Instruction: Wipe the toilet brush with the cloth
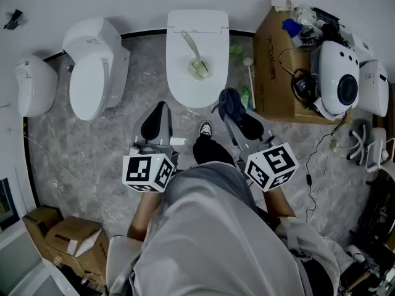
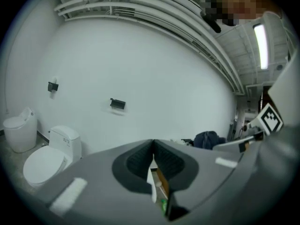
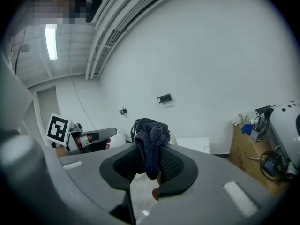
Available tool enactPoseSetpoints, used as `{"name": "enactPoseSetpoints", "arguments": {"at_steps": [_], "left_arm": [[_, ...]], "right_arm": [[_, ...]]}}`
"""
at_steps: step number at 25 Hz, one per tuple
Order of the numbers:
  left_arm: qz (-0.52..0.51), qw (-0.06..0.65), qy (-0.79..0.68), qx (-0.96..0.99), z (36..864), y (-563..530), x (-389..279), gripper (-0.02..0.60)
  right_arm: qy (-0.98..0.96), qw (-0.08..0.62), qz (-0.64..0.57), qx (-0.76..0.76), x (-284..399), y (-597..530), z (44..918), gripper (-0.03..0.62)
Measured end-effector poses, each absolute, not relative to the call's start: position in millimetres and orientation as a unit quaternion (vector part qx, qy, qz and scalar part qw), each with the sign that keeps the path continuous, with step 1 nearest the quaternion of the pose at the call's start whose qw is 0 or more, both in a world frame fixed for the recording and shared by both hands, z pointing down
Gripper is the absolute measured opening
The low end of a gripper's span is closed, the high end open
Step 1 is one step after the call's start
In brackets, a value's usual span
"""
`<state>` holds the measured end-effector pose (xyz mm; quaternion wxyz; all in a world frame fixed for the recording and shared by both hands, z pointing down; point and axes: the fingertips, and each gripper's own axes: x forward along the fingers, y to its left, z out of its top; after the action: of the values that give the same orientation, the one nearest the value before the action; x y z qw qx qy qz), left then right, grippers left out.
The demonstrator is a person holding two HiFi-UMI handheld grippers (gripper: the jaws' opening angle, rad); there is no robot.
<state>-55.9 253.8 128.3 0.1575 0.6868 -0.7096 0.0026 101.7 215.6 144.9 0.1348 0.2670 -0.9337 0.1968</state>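
Observation:
The pale toilet brush [image 1: 196,58] lies on the closed lid of the middle toilet [image 1: 197,26], handle toward the wall. A dark blue cloth [image 1: 230,102] hangs bunched in my right gripper [image 1: 239,115], which is shut on it just in front of the toilet bowl. In the right gripper view the cloth [image 3: 151,142] sticks up between the black pads. My left gripper [image 1: 158,113] is shut with nothing in it, left of the bowl's front, and its pads [image 2: 140,161] meet. The cloth [image 2: 206,139] also shows in the left gripper view, off to the right.
A second toilet [image 1: 92,73] and a third white unit [image 1: 34,85] stand to the left. A cardboard box [image 1: 276,66] with cables and a white device [image 1: 338,82] is to the right. A white-headed stick [image 1: 249,73] and a green bottle [image 1: 245,96] stand beside the toilet. More boxes [image 1: 71,239] sit at bottom left.

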Motion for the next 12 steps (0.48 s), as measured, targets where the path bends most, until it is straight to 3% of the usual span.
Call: {"name": "enactPoseSetpoints", "arguments": {"at_steps": [12], "left_arm": [[0.028, 0.173, -0.725, 0.666, 140.7, 163.7, -75.2, 0.000]], "right_arm": [[-0.939, 0.140, 0.211, 0.234, 99.5, 130.7, 168.7, 0.091]]}}
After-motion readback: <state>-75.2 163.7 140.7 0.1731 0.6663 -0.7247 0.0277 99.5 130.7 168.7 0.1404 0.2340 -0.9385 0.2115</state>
